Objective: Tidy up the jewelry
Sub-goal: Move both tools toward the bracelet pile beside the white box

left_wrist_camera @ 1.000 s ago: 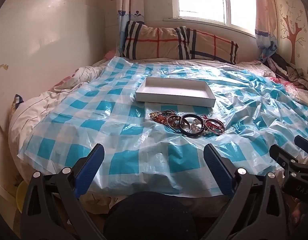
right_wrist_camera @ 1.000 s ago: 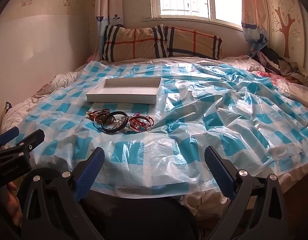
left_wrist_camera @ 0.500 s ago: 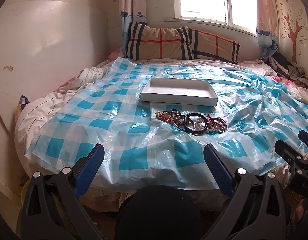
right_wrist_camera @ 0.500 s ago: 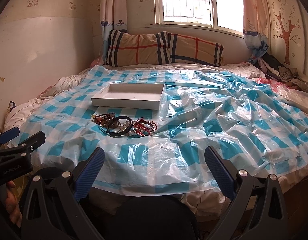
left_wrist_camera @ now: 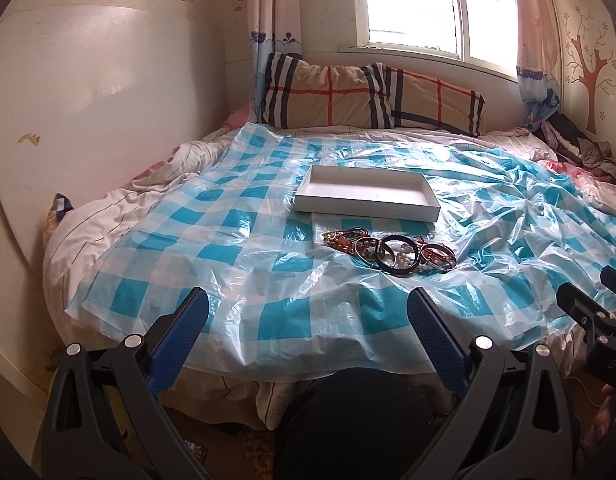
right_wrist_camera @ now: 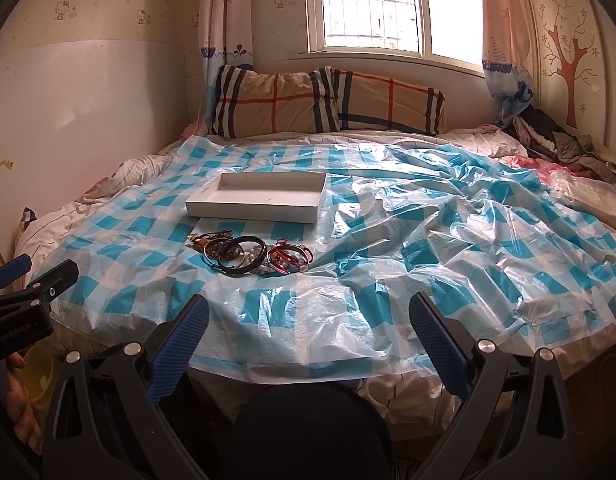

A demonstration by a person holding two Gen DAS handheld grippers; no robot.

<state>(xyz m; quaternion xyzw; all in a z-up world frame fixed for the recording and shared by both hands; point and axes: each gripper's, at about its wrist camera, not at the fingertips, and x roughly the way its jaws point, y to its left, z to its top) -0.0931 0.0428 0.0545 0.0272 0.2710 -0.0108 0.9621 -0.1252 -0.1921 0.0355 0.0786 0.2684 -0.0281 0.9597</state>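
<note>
Checkered plastic covers the bed; my tools (both spread apart, empty) sit near its edge, bangles and tray well ahead.

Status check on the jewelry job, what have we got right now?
Left tongs and right tongs open, empty, short of the bed. Bracelet pile untouched beside empty white tray. Nothing in the way.
</note>
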